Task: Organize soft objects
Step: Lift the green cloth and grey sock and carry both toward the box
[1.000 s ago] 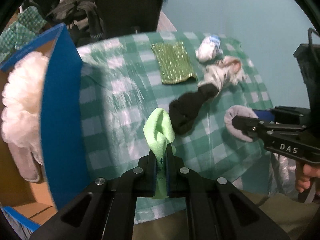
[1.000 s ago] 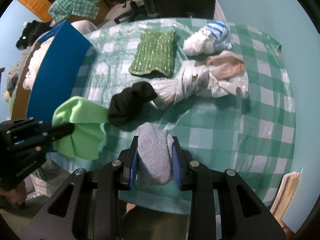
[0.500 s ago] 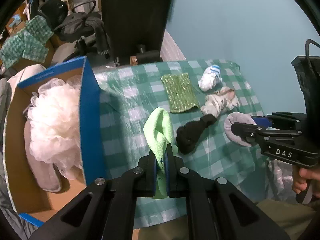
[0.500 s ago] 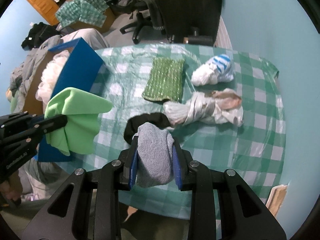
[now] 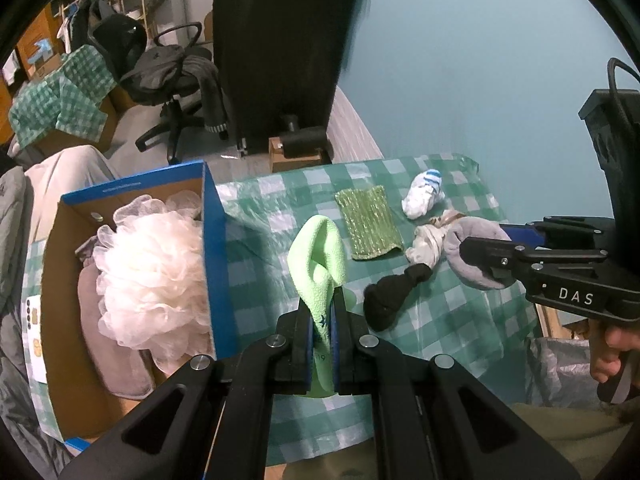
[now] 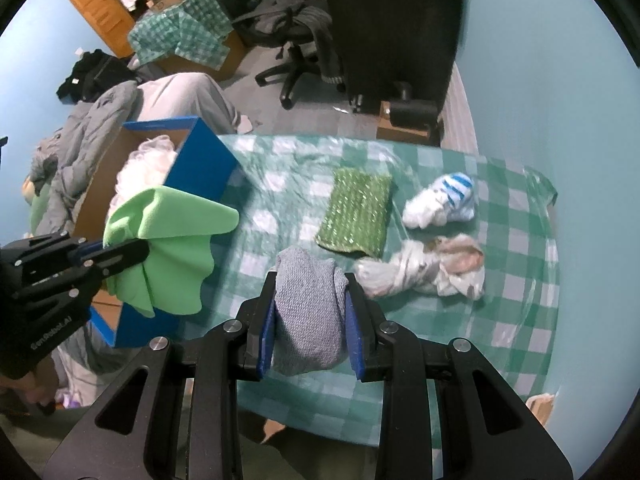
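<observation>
My left gripper (image 5: 323, 300) is shut on a light green cloth (image 5: 320, 256) that hangs above the checked table (image 5: 440, 320). The same green cloth (image 6: 168, 248) shows at the left of the right wrist view, beside the blue cardboard box (image 6: 200, 160). My right gripper (image 6: 310, 280) is shut on a grey knitted sock bundle (image 6: 310, 312), also lifted over the table. In the left wrist view that grey bundle (image 5: 472, 248) sits in the right gripper (image 5: 476, 246). On the table lie a black sock (image 5: 392, 296), a green glittery cloth (image 6: 356, 212), a white and blue sock (image 6: 440, 200) and a pale twisted bundle (image 6: 424, 272).
The blue box (image 5: 214, 264) at the table's left holds a white mesh sponge (image 5: 152, 276) and a grey cloth (image 5: 116, 344). Behind the table stand a dark tall panel (image 5: 280, 40) and an office chair (image 5: 176, 80). A hand (image 5: 612, 352) grips the right tool's handle.
Both grippers have risen with their loads, so the table looks smaller and farther below. The box interior and the room behind have come into view.
</observation>
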Demonstrator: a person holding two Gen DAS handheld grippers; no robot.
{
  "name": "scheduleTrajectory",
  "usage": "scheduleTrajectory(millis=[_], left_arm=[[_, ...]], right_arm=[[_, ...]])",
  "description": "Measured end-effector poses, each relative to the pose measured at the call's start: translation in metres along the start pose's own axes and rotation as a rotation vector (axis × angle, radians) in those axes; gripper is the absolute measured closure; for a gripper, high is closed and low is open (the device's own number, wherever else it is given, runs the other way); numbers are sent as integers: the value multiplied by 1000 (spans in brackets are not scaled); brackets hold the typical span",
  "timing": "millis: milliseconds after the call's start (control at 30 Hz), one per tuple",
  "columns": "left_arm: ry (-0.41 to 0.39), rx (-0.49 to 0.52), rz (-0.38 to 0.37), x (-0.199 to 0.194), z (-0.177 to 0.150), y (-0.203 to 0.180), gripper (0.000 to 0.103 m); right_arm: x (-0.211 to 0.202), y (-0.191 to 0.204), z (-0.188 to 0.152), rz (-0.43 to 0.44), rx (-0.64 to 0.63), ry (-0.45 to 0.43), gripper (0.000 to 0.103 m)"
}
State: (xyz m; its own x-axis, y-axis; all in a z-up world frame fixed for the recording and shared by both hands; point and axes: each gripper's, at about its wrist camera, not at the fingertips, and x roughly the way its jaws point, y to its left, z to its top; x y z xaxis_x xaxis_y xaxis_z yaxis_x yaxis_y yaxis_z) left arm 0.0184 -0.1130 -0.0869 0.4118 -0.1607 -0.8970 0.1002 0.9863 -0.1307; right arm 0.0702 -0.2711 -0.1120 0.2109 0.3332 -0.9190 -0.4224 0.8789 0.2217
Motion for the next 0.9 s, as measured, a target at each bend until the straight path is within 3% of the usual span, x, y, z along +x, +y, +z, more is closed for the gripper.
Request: scheduleTrajectory(millis=[900], left_arm=[[-81,-156,75,-61,-14,79,96]], right_arm=[[2,108,45,110,-204,-22,74]])
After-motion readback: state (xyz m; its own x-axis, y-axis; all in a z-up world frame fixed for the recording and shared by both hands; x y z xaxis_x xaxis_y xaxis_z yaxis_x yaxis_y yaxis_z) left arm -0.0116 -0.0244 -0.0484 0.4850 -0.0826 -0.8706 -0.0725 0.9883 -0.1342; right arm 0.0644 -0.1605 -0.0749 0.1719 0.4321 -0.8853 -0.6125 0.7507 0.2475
